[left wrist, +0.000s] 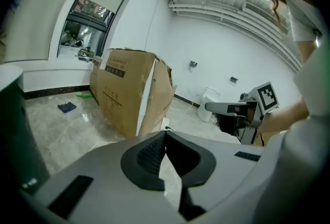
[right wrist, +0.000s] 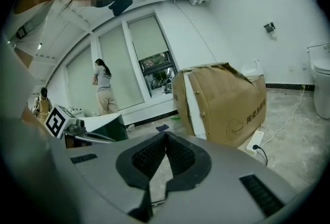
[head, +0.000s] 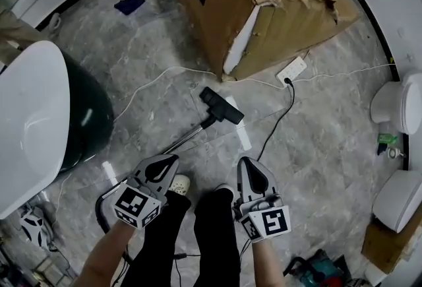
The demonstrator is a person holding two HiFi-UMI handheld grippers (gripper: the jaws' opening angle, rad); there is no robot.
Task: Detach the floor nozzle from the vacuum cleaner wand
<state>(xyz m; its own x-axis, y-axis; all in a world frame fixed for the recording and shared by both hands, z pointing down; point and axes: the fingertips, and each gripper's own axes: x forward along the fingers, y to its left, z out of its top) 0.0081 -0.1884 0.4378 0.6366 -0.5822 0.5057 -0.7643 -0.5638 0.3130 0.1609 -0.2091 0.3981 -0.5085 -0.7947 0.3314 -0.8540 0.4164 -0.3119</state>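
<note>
In the head view a black floor nozzle (head: 222,105) lies on the marble floor, joined to a silver wand (head: 188,138) that runs down-left toward my feet. My left gripper (head: 173,159) hovers above the lower part of the wand, jaws shut and empty. My right gripper (head: 246,161) is to the right of the wand, below the nozzle, also shut on nothing. In the left gripper view the left gripper (left wrist: 166,133) has its tips closed, and the right gripper view shows the right gripper (right wrist: 165,135) the same. Neither touches the vacuum.
A large cardboard box (head: 257,2) stands behind the nozzle. A white power strip (head: 292,70) with a black cable (head: 280,117) lies to the right of it. A white and dark green pod (head: 39,114) is at left. White fixtures (head: 399,104) line the right edge.
</note>
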